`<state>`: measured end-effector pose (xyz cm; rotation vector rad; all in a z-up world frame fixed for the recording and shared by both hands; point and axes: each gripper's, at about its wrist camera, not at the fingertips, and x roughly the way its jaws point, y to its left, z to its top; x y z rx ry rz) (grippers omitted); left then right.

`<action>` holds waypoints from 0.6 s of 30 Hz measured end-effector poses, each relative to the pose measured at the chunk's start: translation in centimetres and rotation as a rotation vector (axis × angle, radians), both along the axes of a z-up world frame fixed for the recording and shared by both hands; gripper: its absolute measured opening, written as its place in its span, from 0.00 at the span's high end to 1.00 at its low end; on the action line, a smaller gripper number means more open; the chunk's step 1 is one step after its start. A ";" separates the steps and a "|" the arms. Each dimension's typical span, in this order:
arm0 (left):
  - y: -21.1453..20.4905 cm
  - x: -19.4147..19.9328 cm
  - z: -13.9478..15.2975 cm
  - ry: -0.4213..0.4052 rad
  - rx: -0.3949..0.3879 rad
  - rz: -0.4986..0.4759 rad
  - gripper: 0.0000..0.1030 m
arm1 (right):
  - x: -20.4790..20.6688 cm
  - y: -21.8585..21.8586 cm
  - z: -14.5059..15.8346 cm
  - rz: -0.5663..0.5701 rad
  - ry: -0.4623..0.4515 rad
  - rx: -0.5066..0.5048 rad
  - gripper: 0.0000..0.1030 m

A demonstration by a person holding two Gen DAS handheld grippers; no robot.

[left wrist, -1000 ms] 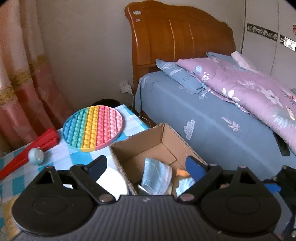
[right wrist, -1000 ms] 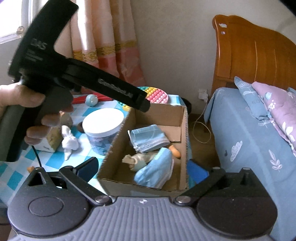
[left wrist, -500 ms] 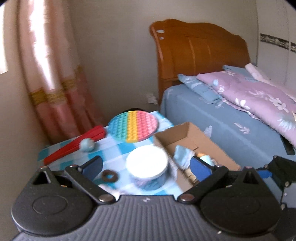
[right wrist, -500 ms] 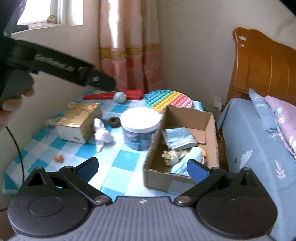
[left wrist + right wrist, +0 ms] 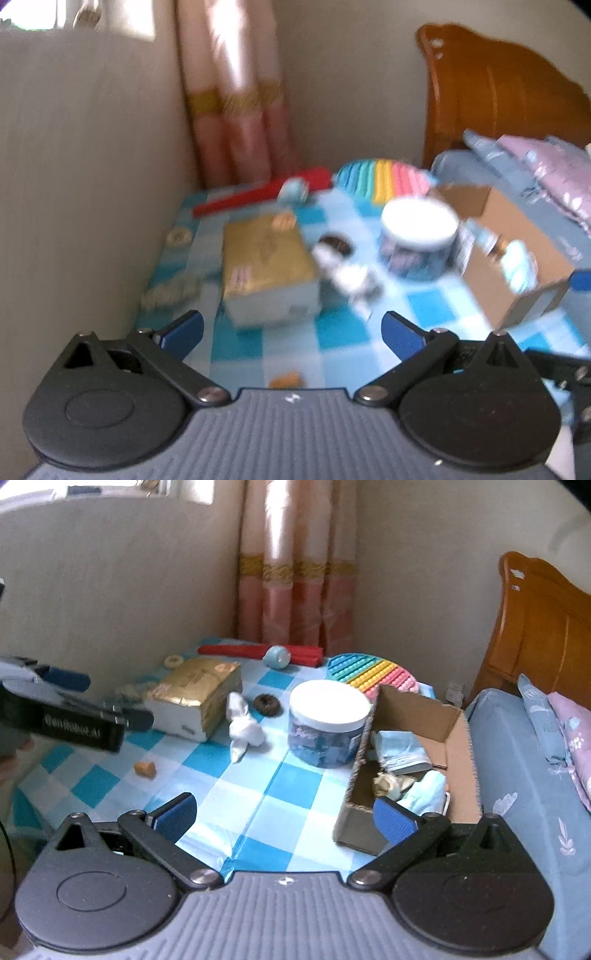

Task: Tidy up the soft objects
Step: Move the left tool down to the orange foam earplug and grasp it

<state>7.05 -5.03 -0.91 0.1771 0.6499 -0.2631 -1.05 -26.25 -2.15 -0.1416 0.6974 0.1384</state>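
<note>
White cloth (image 5: 243, 727) lies on checked tablecloth (image 5: 258, 794) beside cardboard box (image 5: 458, 738); both grippers' jaws apart, empty

white lettering on left claw (image 5: 66, 681), roughly "GenRobot AI"

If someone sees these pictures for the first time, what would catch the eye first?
Probably the rainbow pop mat at the far edge of the blue checked table, beside the red stick. Next, the white-lidded jar in the middle, touching the cardboard box that holds blue masks. A crumpled white cloth lies loose next to the gold box.
</note>
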 end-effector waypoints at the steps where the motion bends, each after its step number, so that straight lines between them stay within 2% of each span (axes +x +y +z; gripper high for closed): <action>1: 0.4 0.0 -0.7 0.015 0.001 0.012 0.01 | 0.1 0.2 -0.3 0.010 0.008 -0.002 0.00; 6: 1.0 0.1 -3.6 0.079 0.010 0.067 0.01 | 0.6 1.6 -1.9 0.057 0.058 -0.034 0.00; 13: 1.3 0.2 -5.7 0.088 -0.010 0.091 0.01 | 1.9 2.6 -4.1 0.125 0.109 -0.037 0.00; 18: 0.8 0.9 -6.9 0.098 0.041 0.138 0.01 | 3.4 2.7 -6.2 0.157 0.158 -0.016 0.00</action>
